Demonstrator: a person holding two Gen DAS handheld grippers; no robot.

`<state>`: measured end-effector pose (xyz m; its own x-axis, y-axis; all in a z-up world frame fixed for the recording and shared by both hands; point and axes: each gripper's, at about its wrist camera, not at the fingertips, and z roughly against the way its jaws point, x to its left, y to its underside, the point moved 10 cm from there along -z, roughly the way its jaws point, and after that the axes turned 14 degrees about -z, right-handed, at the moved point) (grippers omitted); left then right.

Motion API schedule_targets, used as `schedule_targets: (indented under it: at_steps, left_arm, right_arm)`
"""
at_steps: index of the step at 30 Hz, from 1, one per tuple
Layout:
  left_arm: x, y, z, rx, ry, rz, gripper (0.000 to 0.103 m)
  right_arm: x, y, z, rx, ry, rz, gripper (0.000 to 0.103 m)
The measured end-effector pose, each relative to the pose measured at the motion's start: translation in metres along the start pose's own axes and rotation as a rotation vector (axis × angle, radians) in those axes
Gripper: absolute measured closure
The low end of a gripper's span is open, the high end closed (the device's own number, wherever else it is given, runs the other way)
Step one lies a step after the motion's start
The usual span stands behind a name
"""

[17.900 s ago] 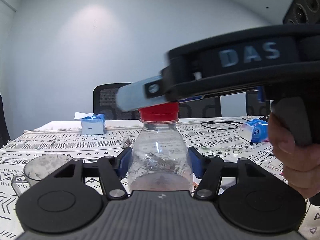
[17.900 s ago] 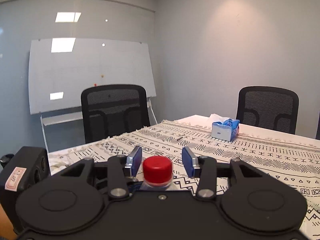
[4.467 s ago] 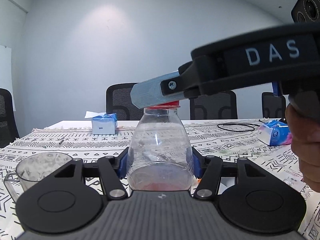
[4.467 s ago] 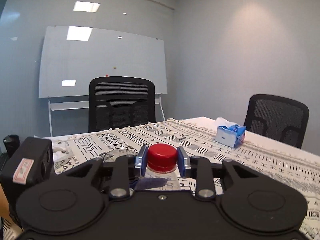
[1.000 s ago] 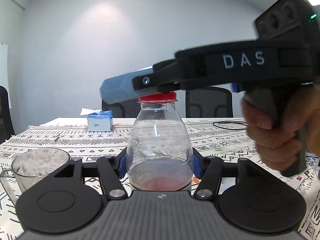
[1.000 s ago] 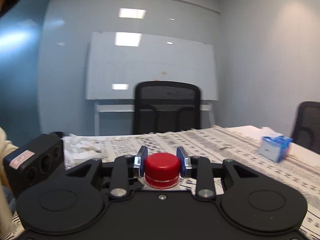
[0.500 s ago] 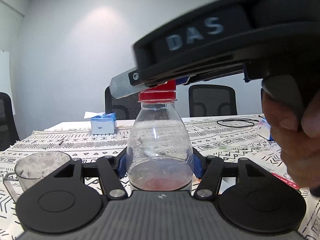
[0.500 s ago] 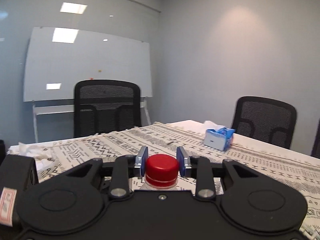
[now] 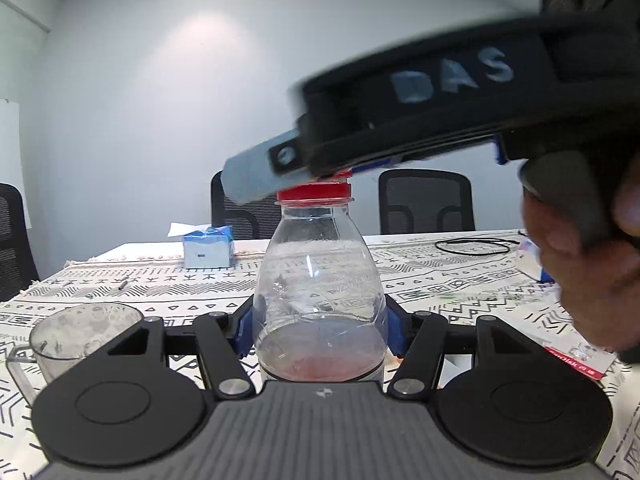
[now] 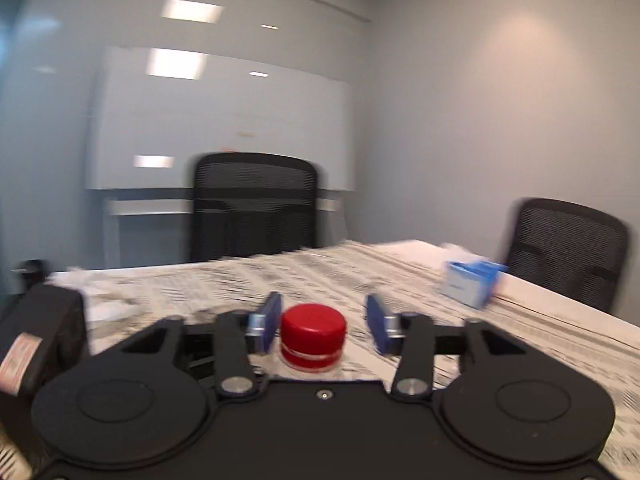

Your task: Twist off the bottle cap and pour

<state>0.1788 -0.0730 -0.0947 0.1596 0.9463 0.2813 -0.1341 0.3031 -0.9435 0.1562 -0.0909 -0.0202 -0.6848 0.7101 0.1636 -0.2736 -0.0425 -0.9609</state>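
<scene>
A clear plastic bottle (image 9: 318, 280) with a little reddish liquid at its bottom stands upright on the patterned tablecloth. My left gripper (image 9: 320, 330) is shut on its body, blue pads pressed to both sides. The red cap (image 9: 314, 192) sits on the bottle's neck. My right gripper (image 10: 323, 326) reaches over from the right at cap height, and its jaws are opening. The red cap (image 10: 313, 338) stands between its blue pads with a gap on each side. A person's hand (image 9: 592, 276) holds the right gripper's handle.
A clear measuring cup (image 9: 80, 338) stands on the cloth at the near left. A blue tissue box (image 9: 208, 246) sits farther back, also in the right wrist view (image 10: 470, 282). A black cable loop (image 9: 476, 246) lies at the back right. Black office chairs (image 10: 254, 208) ring the table.
My right gripper's pads have let go of the red cap and parted. The right gripper has swung around the cap. The left gripper and the bottle have kept still.
</scene>
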Motion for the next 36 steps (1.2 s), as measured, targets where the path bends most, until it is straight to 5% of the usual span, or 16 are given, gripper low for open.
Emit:
schedule_targets:
  at_steps: [1,3,6,9,12,14,18,23,27,36]
  left_arm:
    - [-0.001,0.0,0.0,0.002,-0.009,-0.006,0.045]
    - [-0.002,0.0,0.002,0.005,-0.017,-0.013,0.045]
    - [0.0,0.0,0.003,0.003,-0.009,-0.001,0.045]
    - [0.005,0.0,0.003,0.001,0.007,0.021,0.045]
    - [0.004,0.0,0.005,0.001,0.019,0.018,0.045]
    - [0.004,0.0,0.006,0.001,0.018,0.019,0.045]
    - [0.005,0.0,0.007,0.003,0.019,0.022,0.045]
    - [0.003,0.0,0.008,0.0,0.016,0.011,0.045]
    - [0.001,0.0,0.008,0.001,0.013,0.006,0.045]
    - [0.001,0.001,0.008,-0.001,0.01,0.001,0.044]
  right_arm:
    - [0.002,0.001,0.001,-0.018,0.034,-0.01,0.048]
    - [0.006,0.004,0.004,-0.046,0.083,-0.021,0.07]
    - [0.004,0.006,0.002,-0.047,0.047,-0.043,0.07]
    - [-0.001,0.006,0.0,-0.039,-0.114,-0.021,0.07]
    - [-0.022,0.005,-0.005,-0.021,-0.457,-0.027,0.07]
    - [-0.028,0.004,-0.01,0.026,-0.542,-0.049,0.069]
    - [-0.03,0.005,-0.003,0.049,-0.5,0.005,0.056]
    - [-0.042,0.005,0.028,0.021,-0.414,-0.006,0.053]
    - [-0.032,0.007,0.034,0.008,-0.386,0.007,0.036]
    - [-0.042,-0.004,0.029,-0.01,-0.338,-0.064,0.034]
